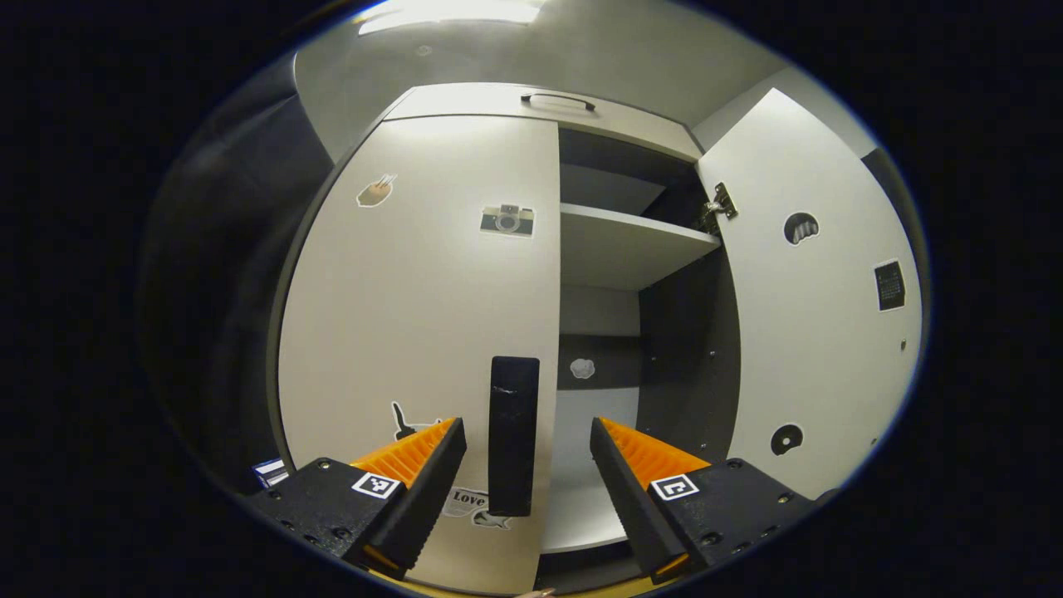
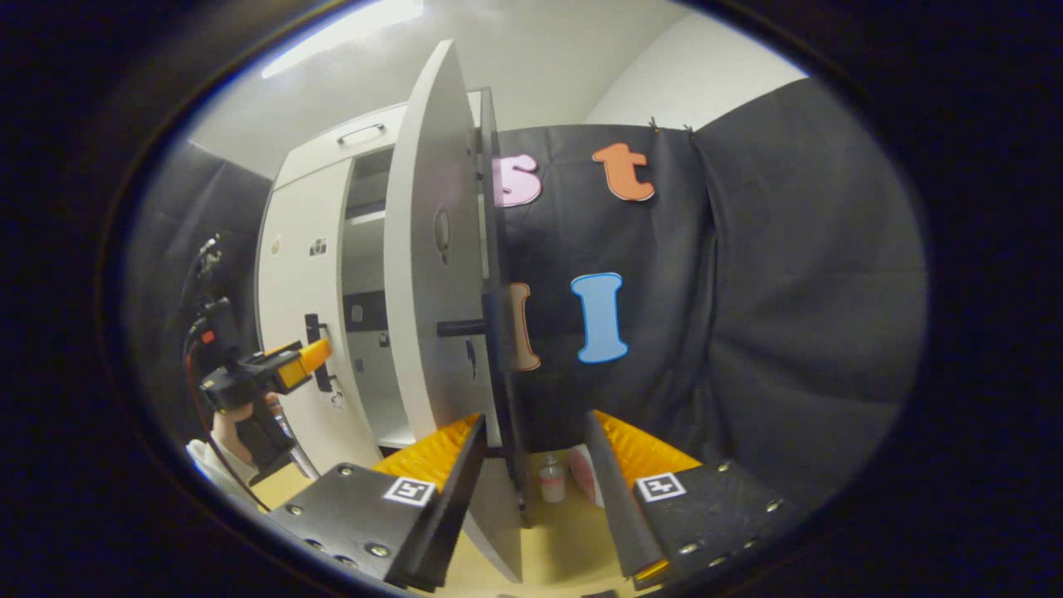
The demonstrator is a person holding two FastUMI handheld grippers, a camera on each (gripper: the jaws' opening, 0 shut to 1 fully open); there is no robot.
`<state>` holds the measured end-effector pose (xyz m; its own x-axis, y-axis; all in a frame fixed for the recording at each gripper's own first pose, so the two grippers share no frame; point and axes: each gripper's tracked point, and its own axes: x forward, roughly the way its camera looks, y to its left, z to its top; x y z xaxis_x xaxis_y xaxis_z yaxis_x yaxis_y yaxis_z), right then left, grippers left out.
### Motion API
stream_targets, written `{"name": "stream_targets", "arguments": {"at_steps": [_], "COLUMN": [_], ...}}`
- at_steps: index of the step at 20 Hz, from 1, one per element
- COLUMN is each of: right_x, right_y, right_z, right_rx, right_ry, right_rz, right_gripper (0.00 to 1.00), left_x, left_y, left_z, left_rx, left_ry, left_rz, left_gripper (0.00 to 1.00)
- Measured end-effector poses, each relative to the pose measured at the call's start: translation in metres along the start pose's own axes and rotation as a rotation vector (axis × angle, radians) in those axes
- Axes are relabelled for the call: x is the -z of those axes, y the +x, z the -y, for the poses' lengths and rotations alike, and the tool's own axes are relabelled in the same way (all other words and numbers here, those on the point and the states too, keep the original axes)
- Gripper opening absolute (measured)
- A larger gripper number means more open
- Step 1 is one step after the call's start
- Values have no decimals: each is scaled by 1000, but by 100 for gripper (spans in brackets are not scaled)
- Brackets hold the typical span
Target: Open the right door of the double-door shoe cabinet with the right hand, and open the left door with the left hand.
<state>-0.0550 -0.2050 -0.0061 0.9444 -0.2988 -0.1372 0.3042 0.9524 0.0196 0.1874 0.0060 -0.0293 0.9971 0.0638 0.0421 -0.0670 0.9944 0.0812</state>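
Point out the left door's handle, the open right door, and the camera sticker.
left door's handle (image 1: 513,436): left gripper view, middle of the black vertical bar.
open right door (image 1: 810,332): left gripper view, bare middle of its inner face.
camera sticker (image 1: 507,220): left gripper view, centre of the sticker on the left door.

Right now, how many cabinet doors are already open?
1. The right door is swung wide open, with the right gripper at its edge. The left door is closed, its handle between the open left gripper fingers.
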Motion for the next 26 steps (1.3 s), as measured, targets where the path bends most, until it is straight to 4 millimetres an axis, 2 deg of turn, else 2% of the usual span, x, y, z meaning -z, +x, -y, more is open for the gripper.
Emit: {"name": "stream_targets", "arguments": {"at_steps": [1, 2, 3, 4, 5, 6, 8, 9, 10, 12, 15, 16, 17, 20, 21, 22, 23, 24, 25, 26], "right_x": [-4, -8, -11, -14, -16, -18, -21, -19, -19, -16, -7, -7, -8, -13, -13, -13, -12, -12, -12, -12], "right_y": [-9, -18, -24, -30, -37, -42, -50, -52, -52, -52, -55, -56, -58, -62, -62, -63, -64, -65, -66, -67], "right_z": [-2, -5, -8, -11, -15, -22, -38, -45, -51, -55, -64, -69, -72, -76, -81, -84, -85, -85, -86, -86], "right_rx": [-10, -23, -29, -31, -34, -38, -53, -59, -61, -40, -27, -33, -33, -29, -35, -41, -45, -44, -43, -44], "right_ry": [9, 12, 9, 0, -11, -25, -57, -74, -93, -130, -154, -154, -158, -175, -171, -166, -163, -163, -162, -161], "right_rz": [5, 16, 23, 31, 37, 44, 57, 58, 58, 62, 44, 45, 48, 60, 60, 58, 57, 55, 54, 55], "right_gripper": [85, 86, 96, 96, 89, 96, 96, 97, 97, 97, 96, 90, 96, 97, 90, 97, 90, 90, 97, 97], "left_x": [2, 3, 4, 5, 7, 8, 11, 12, 13, 14, 17, 16, 17, 17, 16, 16, 17, 16, 16, 17], "left_y": [3, 5, 7, 9, 10, 12, 15, 16, 17, 18, 19, 19, 20, 19, 19, 19, 18, 18, 18, 17], "left_z": [0, 0, 1, 1, 0, 1, 2, 1, 0, -2, -11, -12, -12, -12, -12, -11, -11, -10, -10, -10], "left_rx": [4, 8, 13, 16, 21, 26, 40, 37, 36, 30, 0, 1, 4, 5, 5, 7, 18, 29, 38, 42], "left_ry": [-4, -10, -17, -22, -21, -16, 1, 5, 5, 6, 19, 16, 13, 20, 22, 26, 41, 49, 57, 60], "left_rz": [0, 2, 3, 2, -1, -5, -18, -20, -19, -19, -27, -23, -22, -15, -8, -6, -8, -4, -6, -15], "left_gripper": [94, 93, 93, 93, 92, 92, 89, 82, 82, 76, 54, 50, 38, 36, 34, 33, 29, 28, 26, 25]}}
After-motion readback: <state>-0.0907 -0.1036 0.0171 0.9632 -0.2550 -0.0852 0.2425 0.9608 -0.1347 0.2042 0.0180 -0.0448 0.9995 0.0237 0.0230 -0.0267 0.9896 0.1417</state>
